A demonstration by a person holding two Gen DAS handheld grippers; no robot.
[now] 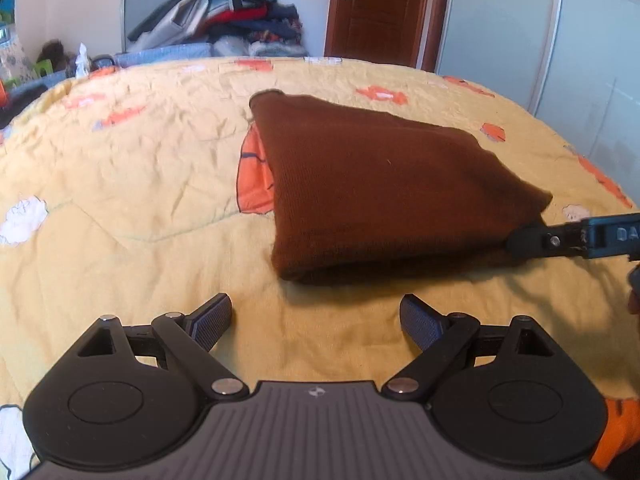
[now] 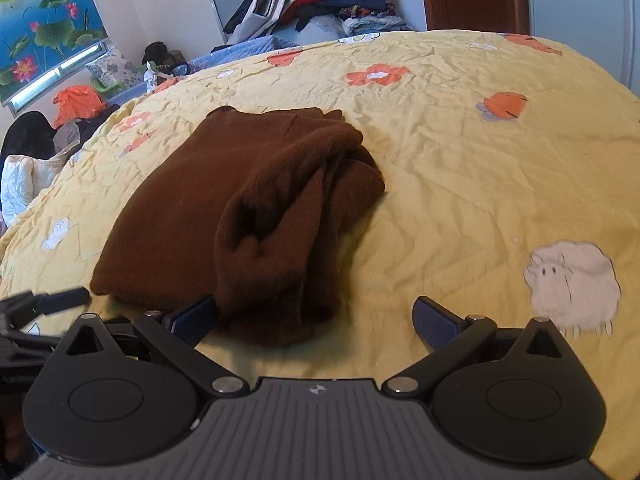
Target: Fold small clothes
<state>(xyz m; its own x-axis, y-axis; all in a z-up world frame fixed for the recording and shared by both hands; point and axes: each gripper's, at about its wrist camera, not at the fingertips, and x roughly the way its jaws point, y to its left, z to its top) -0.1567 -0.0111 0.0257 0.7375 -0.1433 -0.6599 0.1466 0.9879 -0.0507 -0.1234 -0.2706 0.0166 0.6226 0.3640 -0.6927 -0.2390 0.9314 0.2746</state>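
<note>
Lying folded on the yellow bed cover [image 1: 120,168], the brown garment [image 1: 372,184] sits just ahead of the left gripper [image 1: 316,322] and right gripper [image 2: 316,320], both with fingers spread wide, gripping nothing

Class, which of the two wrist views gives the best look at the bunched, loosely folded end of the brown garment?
The right wrist view: the brown garment lies close ahead, its rumpled layers and creased end facing the camera. The left wrist view shows the same garment only as a smooth, flat top with one neat folded edge; the bunched end is hidden.
</note>
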